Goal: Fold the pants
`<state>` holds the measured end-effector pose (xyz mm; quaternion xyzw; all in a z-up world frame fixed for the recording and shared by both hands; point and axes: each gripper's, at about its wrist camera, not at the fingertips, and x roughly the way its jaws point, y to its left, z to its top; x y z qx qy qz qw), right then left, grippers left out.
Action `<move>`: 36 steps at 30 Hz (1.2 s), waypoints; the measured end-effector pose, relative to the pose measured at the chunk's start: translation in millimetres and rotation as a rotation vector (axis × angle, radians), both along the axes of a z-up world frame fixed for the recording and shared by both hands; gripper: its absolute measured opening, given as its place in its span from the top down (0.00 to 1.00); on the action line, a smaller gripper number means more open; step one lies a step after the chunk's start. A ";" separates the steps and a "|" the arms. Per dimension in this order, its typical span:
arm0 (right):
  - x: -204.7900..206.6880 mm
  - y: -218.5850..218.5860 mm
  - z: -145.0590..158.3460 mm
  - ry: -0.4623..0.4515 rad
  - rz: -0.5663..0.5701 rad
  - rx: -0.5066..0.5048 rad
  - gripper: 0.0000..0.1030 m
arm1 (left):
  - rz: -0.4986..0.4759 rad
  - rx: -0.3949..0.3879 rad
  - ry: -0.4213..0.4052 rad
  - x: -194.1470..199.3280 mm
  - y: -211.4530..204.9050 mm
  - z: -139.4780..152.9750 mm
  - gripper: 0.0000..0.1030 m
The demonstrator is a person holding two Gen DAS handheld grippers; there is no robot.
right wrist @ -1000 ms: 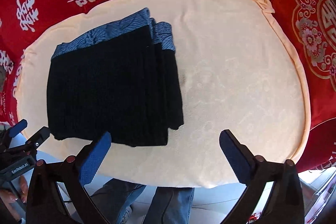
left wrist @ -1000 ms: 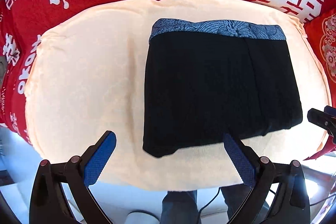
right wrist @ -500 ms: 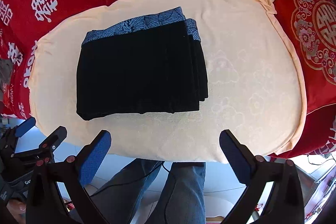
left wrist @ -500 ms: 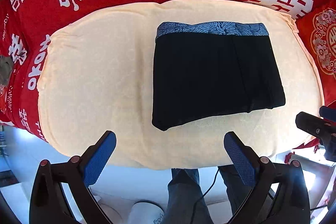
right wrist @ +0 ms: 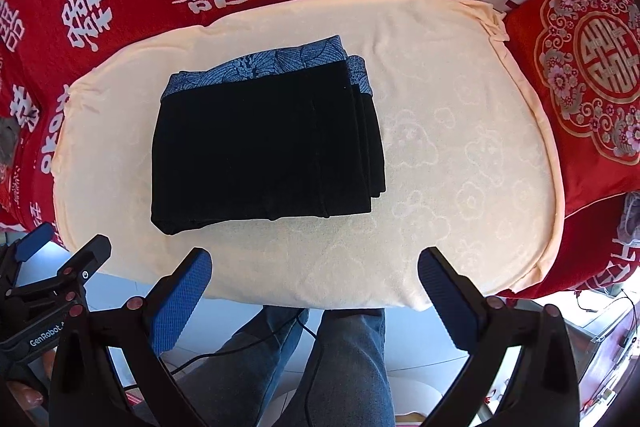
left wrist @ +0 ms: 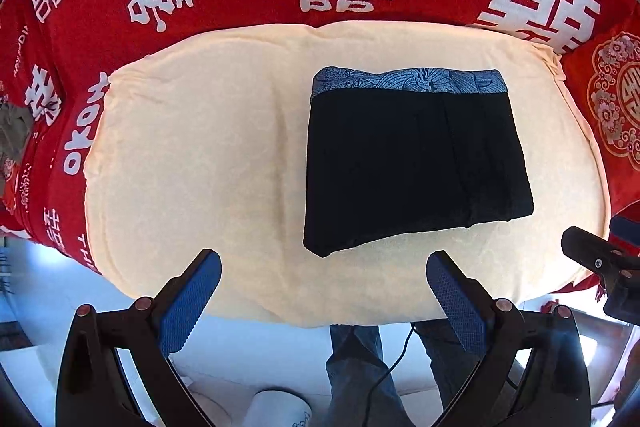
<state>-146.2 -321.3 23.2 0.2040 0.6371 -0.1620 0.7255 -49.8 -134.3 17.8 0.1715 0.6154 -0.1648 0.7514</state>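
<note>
Two grippers, left gripper (left wrist: 323,273) and right gripper (right wrist: 314,269), spread wide, empty, off near cushion edge. Folded black pants with blue patterned waistband (left wrist: 412,163) lie flat on cream cushion (left wrist: 192,167).

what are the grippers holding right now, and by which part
Nothing. The left gripper and right gripper are both open and clear of the folded pants, which lie on the cream cushion.
</note>
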 end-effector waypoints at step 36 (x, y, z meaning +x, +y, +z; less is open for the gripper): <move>-3.3 8.6 15.4 -0.023 0.027 -0.049 0.00 | -0.055 -0.005 -0.035 -6.8 -7.4 15.4 0.00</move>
